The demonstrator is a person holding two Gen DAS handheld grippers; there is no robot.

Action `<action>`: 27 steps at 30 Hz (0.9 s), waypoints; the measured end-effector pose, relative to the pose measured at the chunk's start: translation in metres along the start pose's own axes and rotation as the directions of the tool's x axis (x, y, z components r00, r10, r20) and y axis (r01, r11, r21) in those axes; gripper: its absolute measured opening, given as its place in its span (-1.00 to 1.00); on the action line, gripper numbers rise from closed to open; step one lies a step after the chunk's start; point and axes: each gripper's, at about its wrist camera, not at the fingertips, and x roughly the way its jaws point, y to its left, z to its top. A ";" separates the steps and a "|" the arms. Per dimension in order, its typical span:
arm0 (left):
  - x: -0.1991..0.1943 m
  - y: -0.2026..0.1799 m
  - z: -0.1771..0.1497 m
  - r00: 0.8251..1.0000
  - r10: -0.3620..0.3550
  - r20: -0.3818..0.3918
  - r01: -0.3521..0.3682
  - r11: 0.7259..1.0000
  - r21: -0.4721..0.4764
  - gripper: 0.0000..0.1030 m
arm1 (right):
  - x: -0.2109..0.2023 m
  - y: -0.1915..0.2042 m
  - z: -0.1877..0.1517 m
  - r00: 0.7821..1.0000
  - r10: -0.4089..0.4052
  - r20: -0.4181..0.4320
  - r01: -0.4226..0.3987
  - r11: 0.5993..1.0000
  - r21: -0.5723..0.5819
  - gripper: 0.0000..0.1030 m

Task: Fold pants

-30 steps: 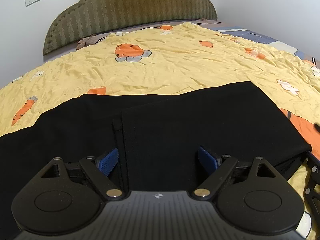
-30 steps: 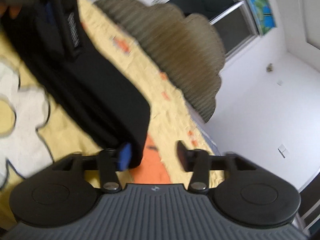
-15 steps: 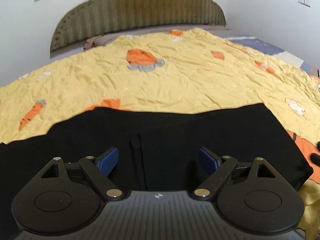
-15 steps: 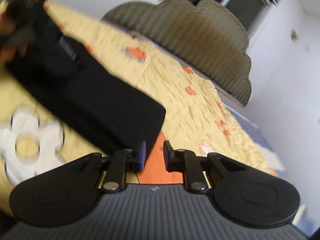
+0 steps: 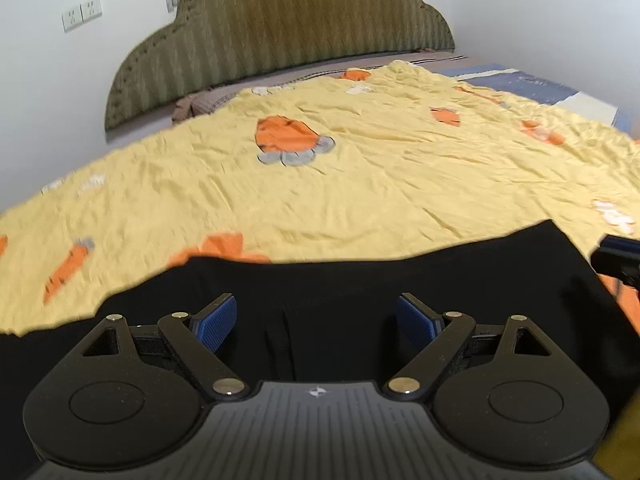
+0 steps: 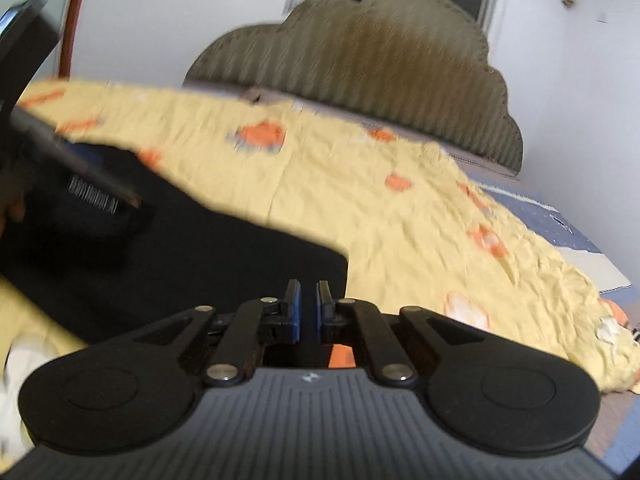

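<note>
Black pants (image 5: 340,300) lie limp under the spread left gripper (image 5: 316,320); right gripper (image 6: 308,308) nearly pressed together, empty. Pinch the corner ahead.

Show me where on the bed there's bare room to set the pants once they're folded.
The yellow bedspread lies bare between the black pants and the green headboard, and also to the pants' right toward the blue blanket. The near edge is crowded: pants under the open left hand-held gripper, with the nearly closed right hand-held gripper at their corner.

Black pants (image 5: 360,292), yellow quilt (image 5: 360,184) (orange carrots)
</note>
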 end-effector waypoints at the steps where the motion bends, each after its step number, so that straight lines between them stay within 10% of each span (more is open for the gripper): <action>1: 0.005 -0.001 0.003 1.000 0.015 -0.006 -0.015 1.000 0.014 0.70 | 0.010 -0.003 0.005 1.000 0.006 0.000 -0.006 1.000 0.012 -0.88; 9: 0.031 0.004 0.003 0.997 -0.003 -0.071 0.002 1.000 -0.016 0.72 | 0.089 -0.016 0.012 0.993 0.039 -0.108 -0.028 0.995 0.100 -0.90; 24: 0.036 0.022 0.012 0.995 0.072 -0.067 -0.075 0.997 -0.034 0.73 | 0.088 -0.009 0.022 0.994 0.018 -0.112 -0.008 0.996 0.084 -0.74; 27: 0.037 0.037 0.011 0.993 0.093 -0.068 -0.098 0.992 -0.075 0.73 | 0.071 0.003 0.033 0.992 0.117 -0.054 -0.111 0.988 0.108 -0.71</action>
